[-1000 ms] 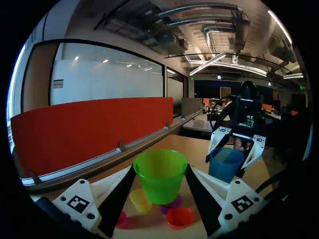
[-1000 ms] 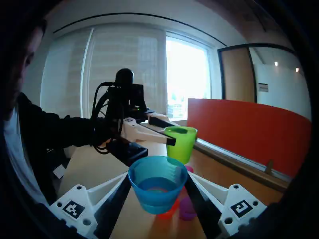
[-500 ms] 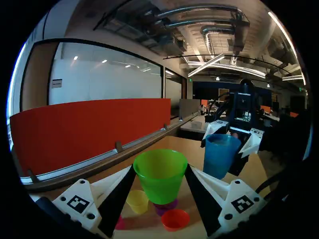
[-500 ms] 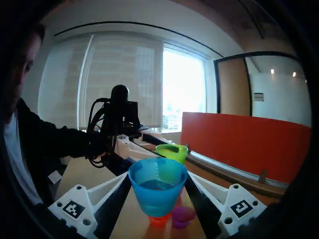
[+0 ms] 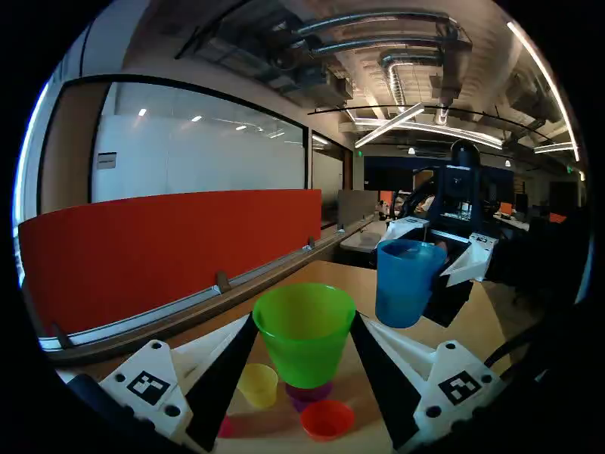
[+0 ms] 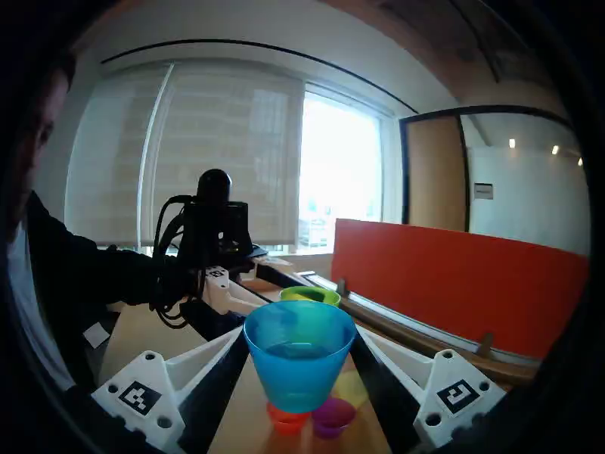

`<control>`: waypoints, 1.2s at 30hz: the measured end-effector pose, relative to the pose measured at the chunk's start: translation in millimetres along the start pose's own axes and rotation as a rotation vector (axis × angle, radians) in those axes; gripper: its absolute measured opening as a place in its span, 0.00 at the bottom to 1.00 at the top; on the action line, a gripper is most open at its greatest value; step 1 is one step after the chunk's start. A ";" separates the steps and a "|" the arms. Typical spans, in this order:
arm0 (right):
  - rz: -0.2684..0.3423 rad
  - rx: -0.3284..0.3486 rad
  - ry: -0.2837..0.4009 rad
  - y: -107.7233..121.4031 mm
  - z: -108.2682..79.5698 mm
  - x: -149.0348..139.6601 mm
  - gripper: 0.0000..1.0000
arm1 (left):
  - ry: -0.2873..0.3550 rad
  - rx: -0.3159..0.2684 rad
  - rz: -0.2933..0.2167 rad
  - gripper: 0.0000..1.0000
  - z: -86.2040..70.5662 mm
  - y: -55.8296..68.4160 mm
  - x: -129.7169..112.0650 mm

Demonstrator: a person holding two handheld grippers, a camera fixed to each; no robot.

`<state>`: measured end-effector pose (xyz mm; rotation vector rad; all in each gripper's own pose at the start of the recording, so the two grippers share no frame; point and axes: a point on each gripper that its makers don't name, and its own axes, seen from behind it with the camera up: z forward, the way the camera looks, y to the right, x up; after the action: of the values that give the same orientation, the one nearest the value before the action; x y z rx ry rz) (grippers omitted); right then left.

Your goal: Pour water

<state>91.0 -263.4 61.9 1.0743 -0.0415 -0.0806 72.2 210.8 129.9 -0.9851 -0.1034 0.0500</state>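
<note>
My left gripper is shut on a green cup, held upright above the wooden table. In the left gripper view the blue cup hangs to the right and higher, between the fingers of the right gripper. In the right gripper view my right gripper is shut on that blue cup, upright, with water inside. Just behind its rim shows the green cup, held by the left gripper in a person's hand.
Small yellow, purple and orange cups sit on the table below the green cup. An orange partition runs along the table's far edge. A person in a dark sleeve stands at the left of the right gripper view.
The blue cup has risen and come closer to the green cup, now above its rim level. The green cup has stayed put in the left gripper.
</note>
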 end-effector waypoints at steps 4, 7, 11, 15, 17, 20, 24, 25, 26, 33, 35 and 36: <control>-0.027 -0.032 -0.031 10.0 -0.6 1.0 0.91 | 0.002 0.002 0.005 0.87 -0.2 1.5 1.5; -0.048 -0.052 -0.049 15.7 -0.5 2.2 0.91 | 0.004 0.006 0.006 0.87 0.3 1.9 2.2; -0.074 -0.067 -0.070 20.6 0.4 4.5 0.91 | 0.005 0.007 0.001 0.87 0.9 3.8 2.1; -0.097 -0.084 -0.090 28.5 2.7 7.5 0.91 | 0.006 -0.001 -0.002 0.87 1.0 9.0 2.9; -0.109 -0.096 -0.097 33.8 4.1 10.4 0.91 | 0.006 -0.003 0.001 0.87 1.4 10.5 3.4; -0.122 -0.112 -0.103 41.0 6.1 15.1 0.91 | 0.005 -0.003 0.002 0.88 1.8 11.2 4.2; -0.137 -0.127 -0.108 48.2 9.5 21.2 0.91 | 0.009 -0.003 -0.003 0.87 1.2 12.5 6.1; -0.140 -0.128 -0.108 49.3 10.3 23.0 0.91 | 0.010 -0.002 -0.003 0.87 0.9 12.4 6.7; -0.143 -0.129 -0.109 50.3 11.0 24.6 0.91 | 0.011 -0.001 -0.004 0.87 0.6 12.4 7.3; -0.167 -0.139 -0.106 61.7 14.0 36.6 0.91 | 0.008 0.001 0.000 0.87 -1.6 12.6 9.1; -0.176 -0.145 -0.107 65.9 15.4 39.5 0.91 | 0.005 0.000 -0.001 0.87 -1.5 13.2 9.3; -0.180 -0.148 -0.107 67.8 16.0 40.9 0.91 | 0.004 -0.001 -0.001 0.87 -1.5 13.5 9.4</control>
<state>133.7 -248.8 129.0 0.9231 -0.0345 -0.2992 81.8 217.8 118.4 -0.9864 -0.0999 0.0469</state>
